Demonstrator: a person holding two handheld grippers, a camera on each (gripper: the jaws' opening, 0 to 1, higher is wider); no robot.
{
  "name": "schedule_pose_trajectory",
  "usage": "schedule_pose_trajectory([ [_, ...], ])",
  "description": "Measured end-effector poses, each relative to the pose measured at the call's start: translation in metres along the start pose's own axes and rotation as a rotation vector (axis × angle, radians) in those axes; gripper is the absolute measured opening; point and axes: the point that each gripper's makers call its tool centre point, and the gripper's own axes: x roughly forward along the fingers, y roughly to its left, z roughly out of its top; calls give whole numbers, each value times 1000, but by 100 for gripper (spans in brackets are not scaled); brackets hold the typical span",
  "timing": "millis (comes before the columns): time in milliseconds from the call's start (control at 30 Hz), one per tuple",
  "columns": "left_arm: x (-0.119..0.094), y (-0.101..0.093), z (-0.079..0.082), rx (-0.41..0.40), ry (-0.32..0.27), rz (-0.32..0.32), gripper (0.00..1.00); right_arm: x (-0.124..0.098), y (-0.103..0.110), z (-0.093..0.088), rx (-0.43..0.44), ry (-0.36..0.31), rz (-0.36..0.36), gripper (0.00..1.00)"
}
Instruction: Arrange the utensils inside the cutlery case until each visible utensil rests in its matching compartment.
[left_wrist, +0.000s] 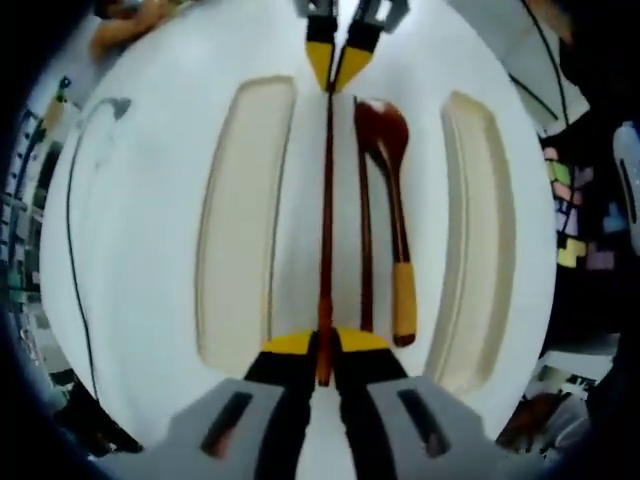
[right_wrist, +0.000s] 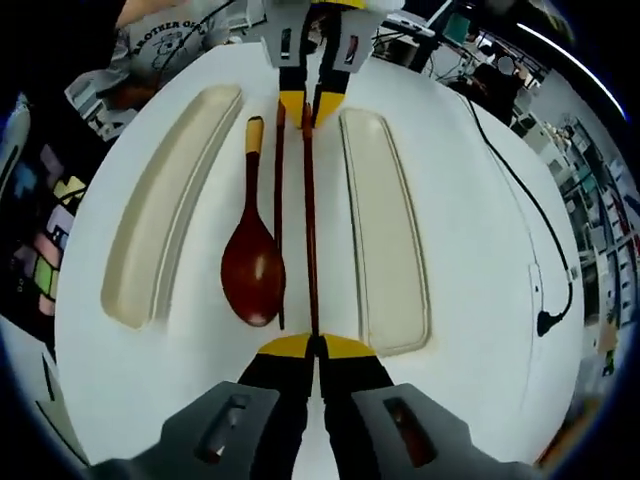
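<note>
Slenderly, a reddish-brown chopstick (left_wrist: 325, 250), both tongs pinching opposite ends.

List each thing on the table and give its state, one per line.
Left gripper: shut on one end of the held chopstick.
Right gripper: shut on the other end.
Held chopstick: spans both grippers.
Second chopstick: lying on the table.
Spoon: lying bowl-up.
Two trays: empty.
</note>
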Motion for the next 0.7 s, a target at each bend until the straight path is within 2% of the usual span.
schedule_pose_trajectory([
  [67, -1, 3, -2, 0, 6, -1, 6, 0, -1, 2, -111, 23, -17, 0],
  [100, -1, 3, -2, -3, 6, -1, 6, -1, 0, 2, -125, 30, -23, 0],
  [167, -1, 3, -2, -29, 4, -5, 6, -1, 1, 1, -50, 47, -19, 0],
  [233, -1, 2, -2, 20, -4, -20, 6, -1, -1, 2, -64, 47, -2, 0],
  [433, -1, 1, -3, 41, -12, -11, 6, -3, -2, 1, 47, -28, -25, 0],
  [533, -1, 2, -2, 0, -24, 6, 6, -4, -3, 1, 79, -29, -50, 0],
  [600, -2, 2, -3, -129, -66, 22, 6, -4, -2, 1, 49, -26, -82, 0],
  [633, -3, 2, -3, -110, -80, 24, 6, -4, -2, 1, 16, -26, -94, 0],
  [667, -3, 3, -2, -23, -102, 37, 6, -4, -1, 1, 14, -24, -100, 0],
  [700, -3, 2, -2, 24, -113, 49, 6, -4, -1, 1, -6, -23, -109, 0],
])
